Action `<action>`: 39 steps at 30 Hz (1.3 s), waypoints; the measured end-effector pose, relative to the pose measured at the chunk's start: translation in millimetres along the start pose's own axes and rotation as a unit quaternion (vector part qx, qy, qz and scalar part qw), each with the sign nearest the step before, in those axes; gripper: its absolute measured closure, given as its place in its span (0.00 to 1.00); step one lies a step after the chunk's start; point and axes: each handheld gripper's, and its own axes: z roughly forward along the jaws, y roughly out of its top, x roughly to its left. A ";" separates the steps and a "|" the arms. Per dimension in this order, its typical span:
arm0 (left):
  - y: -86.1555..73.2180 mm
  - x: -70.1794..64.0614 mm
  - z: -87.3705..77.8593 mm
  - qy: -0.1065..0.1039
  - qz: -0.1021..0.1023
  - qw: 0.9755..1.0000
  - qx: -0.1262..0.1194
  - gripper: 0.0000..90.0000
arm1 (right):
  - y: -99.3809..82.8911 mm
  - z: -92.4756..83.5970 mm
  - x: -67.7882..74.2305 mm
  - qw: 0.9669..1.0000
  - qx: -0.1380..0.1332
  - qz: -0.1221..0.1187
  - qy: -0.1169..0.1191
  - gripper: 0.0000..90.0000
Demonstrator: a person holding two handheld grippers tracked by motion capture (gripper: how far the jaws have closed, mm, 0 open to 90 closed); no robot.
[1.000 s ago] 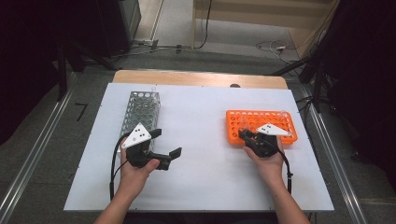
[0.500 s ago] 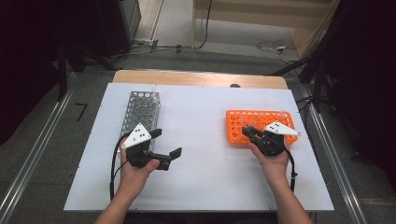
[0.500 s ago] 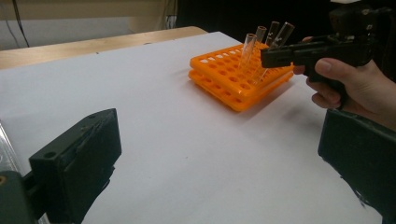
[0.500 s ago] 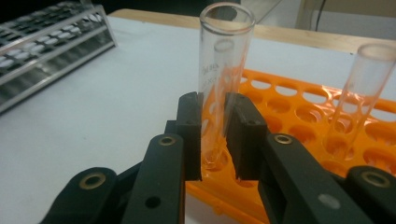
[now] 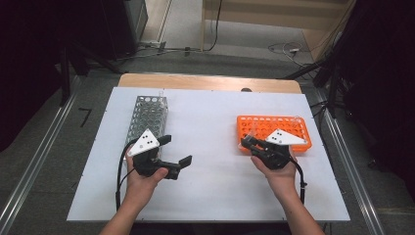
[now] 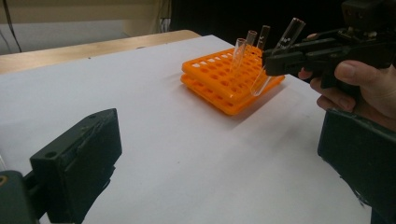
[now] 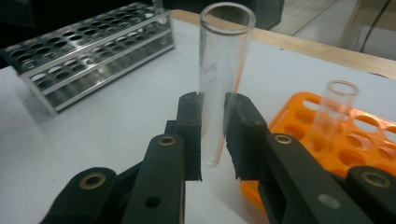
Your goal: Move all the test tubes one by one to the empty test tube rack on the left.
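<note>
My right gripper (image 7: 212,112) is shut on a clear glass test tube (image 7: 219,70), which stands upright between its pads with the open mouth on top. In the left gripper view the same tube (image 6: 280,51) hangs tilted just off the near corner of the orange rack (image 6: 229,84), its bottom clear of the holes. Three more tubes (image 6: 252,39) stand in that rack. From above, the right gripper (image 5: 247,142) sits at the orange rack's (image 5: 274,128) front left edge. My left gripper (image 5: 176,150) rests open over the white board, nothing between its jaws.
A perforated metal rack (image 5: 147,115) lies along the left side of the white board (image 5: 210,196), just behind the left hand. A wooden table edge (image 5: 210,82) runs along the back. Dark stands and cables surround the table.
The right gripper has risen and shifted left off the orange rack, carrying the test tube up out of its hole. The left gripper has stayed where it was.
</note>
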 end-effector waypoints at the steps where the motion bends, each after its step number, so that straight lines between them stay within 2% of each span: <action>1: 0.3 -1.3 0.6 0.002 0.003 1.000 0.001 0.00 | 0.6 1.1 3.6 1.000 0.002 -0.004 0.004 0.82; 6: 2.0 -7.7 3.5 0.001 0.009 1.000 0.006 0.02 | 2.1 9.4 24.6 0.999 0.016 -0.026 0.031 0.82; 7: 2.3 -8.8 4.0 -0.001 0.009 1.000 0.007 0.02 | 2.1 9.4 24.6 0.999 0.016 -0.026 0.031 0.82; 13: 3.3 -15.3 8.4 -0.003 0.009 1.000 0.014 0.07 | 2.6 18.3 45.2 0.997 0.031 -0.050 0.052 0.82; 15: 3.2 -18.2 10.4 -0.001 0.014 1.000 0.016 0.14 | 2.8 20.6 51.5 0.996 0.037 -0.059 0.056 0.82; 18: 2.9 -21.4 13.8 -0.006 0.009 1.000 0.023 0.22 | 2.9 23.7 59.6 0.995 0.045 -0.073 0.057 0.82; 24: 3.0 -26.4 18.3 -0.029 0.006 0.999 0.022 0.34 | 3.5 28.9 76.7 0.991 0.055 -0.108 0.056 0.82; 26: 3.1 -29.0 19.8 -0.037 0.011 0.999 0.023 0.42 | 4.0 31.1 84.2 0.990 0.057 -0.118 0.061 0.82; 27: 3.0 -30.6 20.5 -0.040 0.014 0.999 0.024 0.42 | 4.0 31.1 84.2 0.990 0.057 -0.118 0.061 0.82; 29: 2.8 -33.1 22.0 -0.046 0.018 0.998 0.024 0.51 | 5.3 32.8 90.5 0.988 0.058 -0.124 0.065 0.82; 30: 2.7 -34.5 22.7 -0.048 0.018 0.998 0.024 0.51 | 5.3 32.8 90.5 0.988 0.058 -0.124 0.065 0.82; 31: 2.7 -35.2 23.1 -0.051 0.023 0.998 0.024 0.56 | 6.2 33.2 94.7 0.988 0.062 -0.127 0.067 0.82; 33: 2.6 -37.5 24.2 -0.058 0.026 0.998 0.023 0.61 | 6.9 34.0 97.8 0.987 0.063 -0.134 0.069 0.82; 39: 1.9 -42.9 27.5 -0.068 0.038 0.997 0.025 0.71 | 7.4 35.9 103.1 0.985 0.073 -0.139 0.073 0.82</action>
